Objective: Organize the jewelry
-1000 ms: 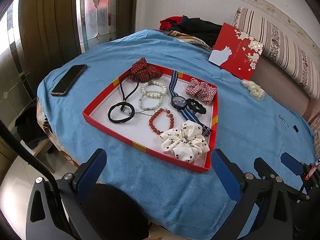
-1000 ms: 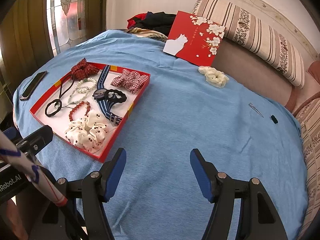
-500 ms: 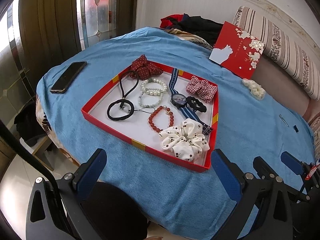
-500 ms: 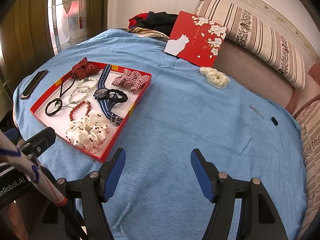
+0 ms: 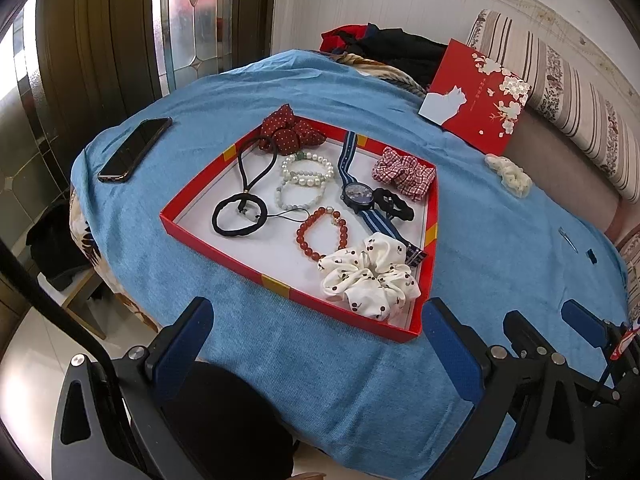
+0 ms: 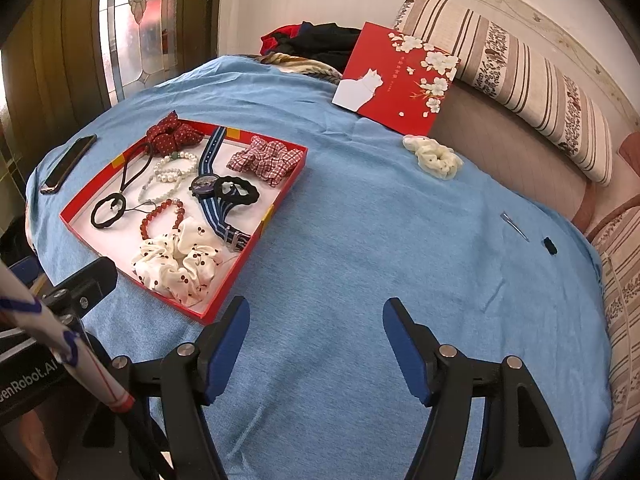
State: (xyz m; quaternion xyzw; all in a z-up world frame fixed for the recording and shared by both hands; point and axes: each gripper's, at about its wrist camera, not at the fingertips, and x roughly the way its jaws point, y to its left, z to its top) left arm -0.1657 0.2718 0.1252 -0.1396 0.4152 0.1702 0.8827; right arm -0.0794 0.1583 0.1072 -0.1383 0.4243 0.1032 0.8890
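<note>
We see a wide blue cloth (image 6: pixel 360 240) spread across the table, and on its left part sits the red tray (image 5: pixel 224 246) that holds most of the jewelry: a white spotted scrunchie (image 5: pixel 368 276) at the near corner, a striped-band watch (image 5: pixel 358 194), a red bead bracelet (image 5: pixel 322 232) and pearl bracelets (image 5: pixel 306 168). Outside the tray, well apart, lie a cream scrunchie (image 6: pixel 434 156) beside the red lid (image 6: pixel 396 80), and a small hair clip (image 6: pixel 516 226) at the far right. Our left gripper (image 5: pixel 316 344) and right gripper (image 6: pixel 316 344) both hang spread wide with nothing between the fingers. We judge the sorting nearly done; next, the right gripper should reach for the cream scrunchie.
</note>
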